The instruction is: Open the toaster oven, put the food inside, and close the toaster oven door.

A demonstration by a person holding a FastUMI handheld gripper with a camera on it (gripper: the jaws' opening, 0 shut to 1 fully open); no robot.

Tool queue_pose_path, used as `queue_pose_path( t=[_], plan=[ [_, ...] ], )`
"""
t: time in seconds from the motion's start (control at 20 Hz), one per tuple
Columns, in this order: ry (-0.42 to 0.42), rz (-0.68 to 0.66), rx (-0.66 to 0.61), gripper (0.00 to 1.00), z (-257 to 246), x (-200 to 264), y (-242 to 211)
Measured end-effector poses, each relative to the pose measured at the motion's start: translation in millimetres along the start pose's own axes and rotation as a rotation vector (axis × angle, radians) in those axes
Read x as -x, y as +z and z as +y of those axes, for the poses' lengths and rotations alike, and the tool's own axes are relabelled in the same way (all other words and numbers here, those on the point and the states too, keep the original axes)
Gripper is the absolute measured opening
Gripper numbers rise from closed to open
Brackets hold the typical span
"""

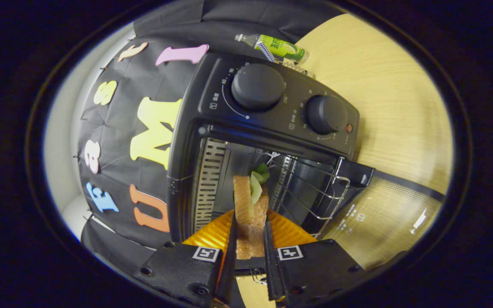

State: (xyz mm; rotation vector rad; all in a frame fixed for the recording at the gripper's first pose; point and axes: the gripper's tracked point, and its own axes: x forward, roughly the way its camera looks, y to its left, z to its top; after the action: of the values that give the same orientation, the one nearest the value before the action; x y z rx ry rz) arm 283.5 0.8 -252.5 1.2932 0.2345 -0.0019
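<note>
Dial numbers showing on the oven (pixel 268 124)

Beside the first knob (pixel 257 86), 60, 90 and 230 are reading; by the second knob (pixel 326 114), 10, 20 and 30. Small glyphs are blurring. The bottle (pixel 277 47) label is staying unreadable.

The claw (pixel 250 239) sits at the bottom centre of the frame, its two fingers pressed on a sandwich (pixel 250 205).

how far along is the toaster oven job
Done: the toaster oven stands open, its door swung out. In hand: the tool is shut on the sandwich, just before the wire rack. Left: set it on the rack, let go, close the door.
</note>
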Motion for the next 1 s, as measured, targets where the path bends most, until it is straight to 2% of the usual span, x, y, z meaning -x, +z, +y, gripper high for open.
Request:
queue_pose_path(
  t=[0.15, 0.4, 0.55, 0.7, 1.0],
  plan=[
    [-0.012, -0.051, -0.021, 0.36, 1, -17, 5],
    [-0.015, -0.082, 0.098, 0.36, 4, -33, 8],
    [-0.006, -0.068, 0.109, 0.36, 6, -35, 5],
    [-0.035, -0.019, 0.173, 0.41, 3, -33, -6],
    [-0.066, 0.069, 0.380, 0.50, 0, -31, -16]
  ],
)
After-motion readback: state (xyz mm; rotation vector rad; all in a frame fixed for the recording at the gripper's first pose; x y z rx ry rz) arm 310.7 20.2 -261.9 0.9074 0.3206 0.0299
